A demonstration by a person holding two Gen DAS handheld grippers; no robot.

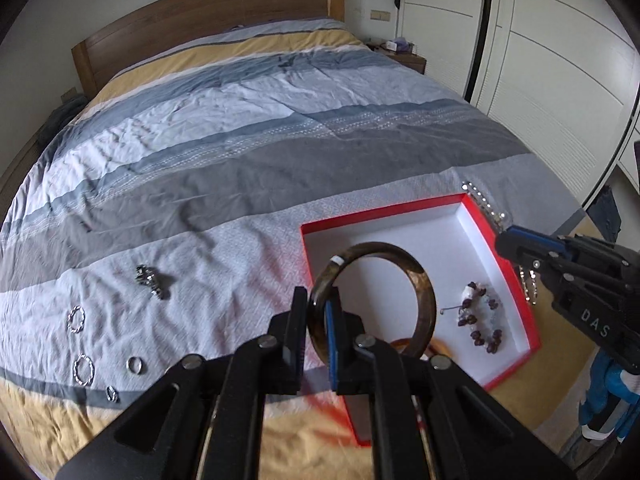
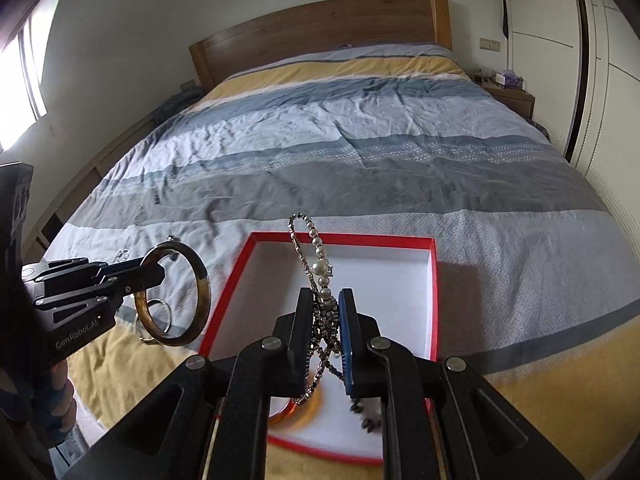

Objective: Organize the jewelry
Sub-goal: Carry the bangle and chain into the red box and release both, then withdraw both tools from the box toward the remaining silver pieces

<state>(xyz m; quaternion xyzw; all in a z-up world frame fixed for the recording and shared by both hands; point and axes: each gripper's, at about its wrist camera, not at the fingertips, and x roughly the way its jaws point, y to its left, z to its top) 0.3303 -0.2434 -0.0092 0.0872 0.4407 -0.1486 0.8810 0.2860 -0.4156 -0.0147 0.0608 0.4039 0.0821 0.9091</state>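
Observation:
My left gripper [image 1: 316, 300] is shut on a brown bangle [image 1: 376, 247], which stands upright over the left edge of a red box with a white inside [image 1: 400, 236]. In the box lie a dark-and-pale beaded bracelet [image 1: 480, 320] and an orange bangle [image 1: 404, 346]. My right gripper [image 2: 326, 300] is shut on a pearl-and-chain necklace [image 2: 320, 266] that loops up above the box [image 2: 400, 280]. The left gripper [image 2: 158, 272] with its bangle [image 2: 202, 280] shows at the left of the right wrist view. The right gripper [image 1: 504, 242] reaches in past the box's right wall.
On the striped bedcover [image 1: 240, 160], left of the box, lie a silver cluster [image 1: 152, 280] and several loose rings [image 1: 83, 368]. A wooden headboard [image 1: 200, 12] stands at the far end. White wardrobe doors [image 1: 560, 80] and a nightstand [image 1: 408, 60] are at the right.

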